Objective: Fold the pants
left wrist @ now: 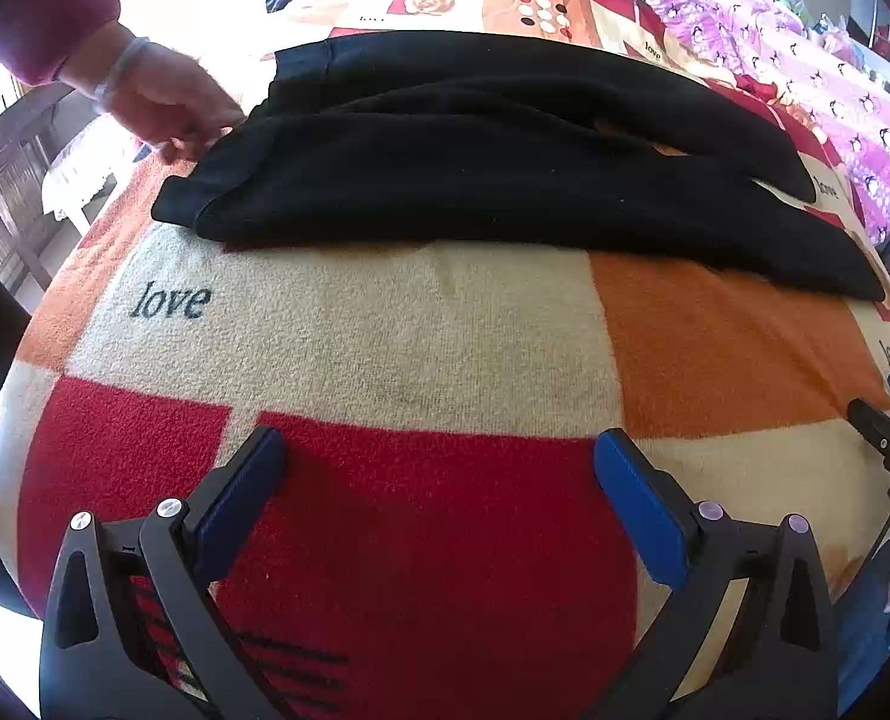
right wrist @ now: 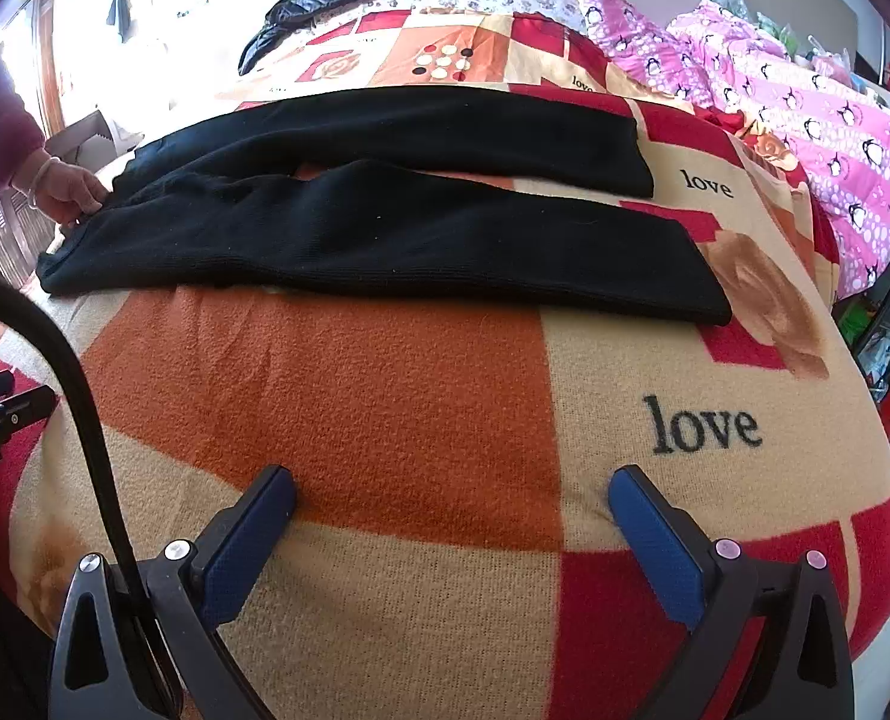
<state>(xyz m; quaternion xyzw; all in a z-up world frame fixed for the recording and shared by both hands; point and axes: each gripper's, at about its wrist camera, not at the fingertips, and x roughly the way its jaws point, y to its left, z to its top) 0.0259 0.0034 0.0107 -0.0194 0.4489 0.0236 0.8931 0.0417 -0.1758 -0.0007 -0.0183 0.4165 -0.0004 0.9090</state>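
Black pants [left wrist: 475, 180] lie flat across a patterned blanket [left wrist: 420, 330], waist at the left, two legs running to the right; they also show in the right wrist view [right wrist: 372, 228]. A bare hand [left wrist: 162, 102] touches the waist end at the left, also seen in the right wrist view [right wrist: 66, 189]. My left gripper [left wrist: 438, 456] is open and empty, over the blanket well short of the pants. My right gripper [right wrist: 451, 492] is open and empty, also short of the pants, near the leg ends.
The blanket [right wrist: 384, 396] is red, orange and cream with "love" printed on it. A pink penguin quilt [right wrist: 805, 108] is heaped at the far right. A dark jacket [right wrist: 318, 6] lies at the far end. A black cable [right wrist: 84, 408] crosses the right view's left side.
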